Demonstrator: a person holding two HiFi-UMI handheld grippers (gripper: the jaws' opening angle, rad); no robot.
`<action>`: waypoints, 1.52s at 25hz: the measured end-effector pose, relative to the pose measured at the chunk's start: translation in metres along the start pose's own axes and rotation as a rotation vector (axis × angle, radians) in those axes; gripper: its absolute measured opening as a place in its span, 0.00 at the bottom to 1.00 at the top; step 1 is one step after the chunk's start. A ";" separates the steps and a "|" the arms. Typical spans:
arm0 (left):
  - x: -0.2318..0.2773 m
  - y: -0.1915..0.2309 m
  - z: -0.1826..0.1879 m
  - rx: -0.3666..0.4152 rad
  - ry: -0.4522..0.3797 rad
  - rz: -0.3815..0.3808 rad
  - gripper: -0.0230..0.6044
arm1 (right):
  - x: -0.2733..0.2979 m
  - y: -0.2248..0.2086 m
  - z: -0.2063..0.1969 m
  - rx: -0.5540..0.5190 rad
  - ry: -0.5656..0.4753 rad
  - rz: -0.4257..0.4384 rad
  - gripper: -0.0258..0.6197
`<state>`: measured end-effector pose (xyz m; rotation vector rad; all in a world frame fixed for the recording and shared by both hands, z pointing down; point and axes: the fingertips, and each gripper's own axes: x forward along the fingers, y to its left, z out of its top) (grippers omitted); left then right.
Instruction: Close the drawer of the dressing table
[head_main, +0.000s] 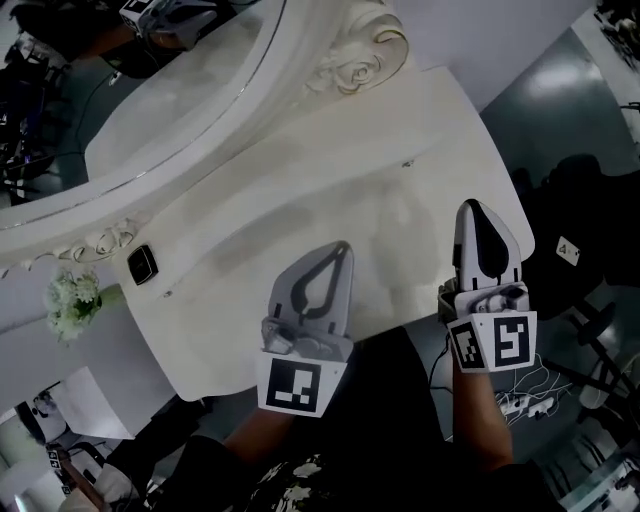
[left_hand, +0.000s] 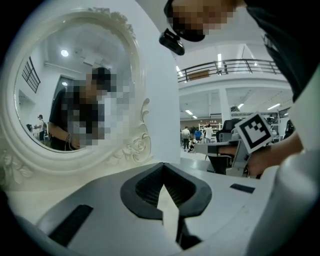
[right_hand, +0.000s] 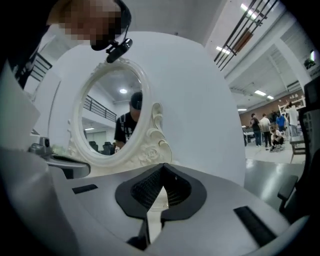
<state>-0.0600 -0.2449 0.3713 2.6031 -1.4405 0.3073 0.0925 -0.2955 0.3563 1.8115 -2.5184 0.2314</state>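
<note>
The white dressing table (head_main: 400, 190) fills the head view, with its oval mirror (head_main: 180, 90) in a carved frame at the back left. Its drawer shows in no view; the tabletop hides the table's front. My left gripper (head_main: 343, 248) hovers over the top's near edge, jaws together and empty. My right gripper (head_main: 470, 206) hangs at the top's right side, also shut on nothing. In the left gripper view the left gripper (left_hand: 162, 166) points at the mirror (left_hand: 70, 85). In the right gripper view the right gripper (right_hand: 162, 166) faces the mirror (right_hand: 112, 112) too.
A small black device (head_main: 142, 264) lies on the tabletop's left part, and white flowers (head_main: 72, 300) stand beyond its left end. A dark chair (head_main: 575, 235) and white cables (head_main: 530, 392) are on the floor at the right. People stand far off in the hall (left_hand: 192, 137).
</note>
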 end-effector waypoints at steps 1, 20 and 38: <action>-0.004 -0.001 0.004 0.003 -0.008 0.012 0.04 | -0.006 0.007 0.012 -0.032 -0.021 0.022 0.04; -0.077 -0.041 0.074 0.098 -0.135 0.193 0.04 | -0.107 0.040 0.063 -0.224 -0.081 0.179 0.04; -0.096 -0.080 0.086 0.136 -0.161 0.209 0.04 | -0.147 0.036 0.072 -0.221 -0.136 0.229 0.04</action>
